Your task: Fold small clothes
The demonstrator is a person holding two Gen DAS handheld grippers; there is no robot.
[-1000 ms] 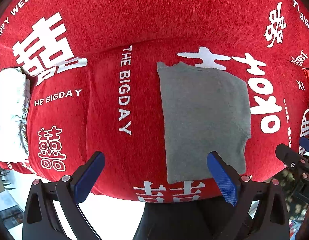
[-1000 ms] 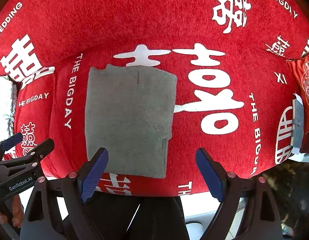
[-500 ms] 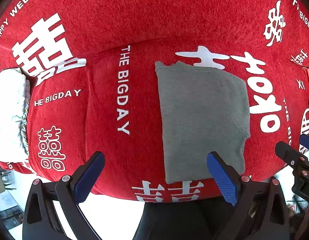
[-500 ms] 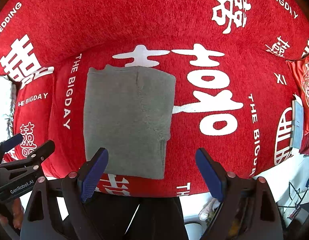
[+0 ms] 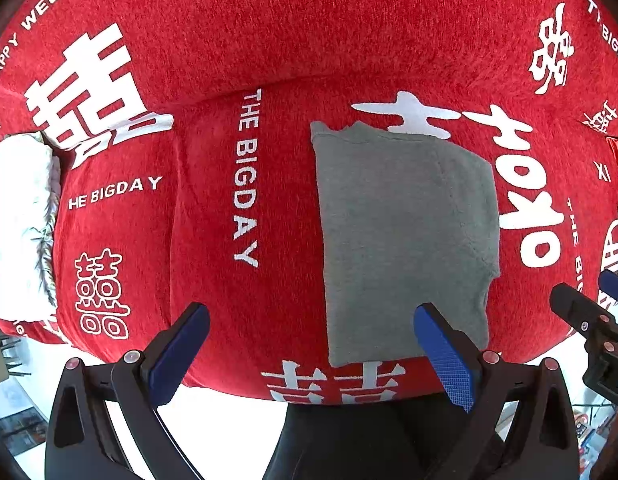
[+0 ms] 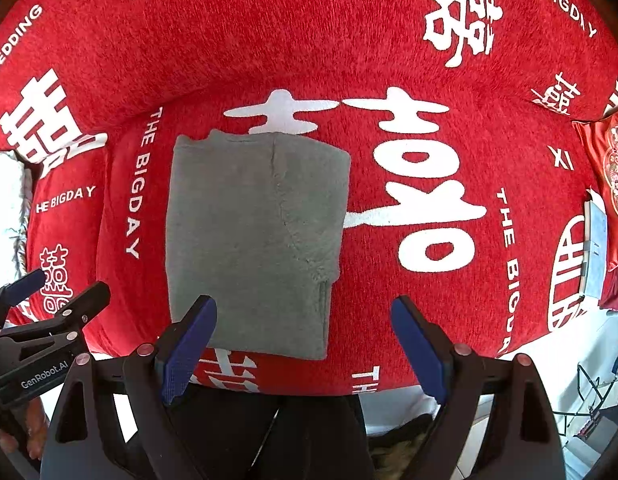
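One folded grey garment [image 5: 405, 240] is seen lying flat on the red sofa cover [image 5: 269, 40] (white lettering), beneath two wide-open, empty claws, left claw [image 5: 311, 354] and right claw [image 6: 305, 348].

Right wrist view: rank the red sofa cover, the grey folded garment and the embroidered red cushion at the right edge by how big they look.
1. Red sofa cover, filling most of the view.
2. Grey folded garment, a rectangle lying on the cover.
3. Embroidered red cushion, smallest, but cut off by the picture edge, so its full size is unsure.
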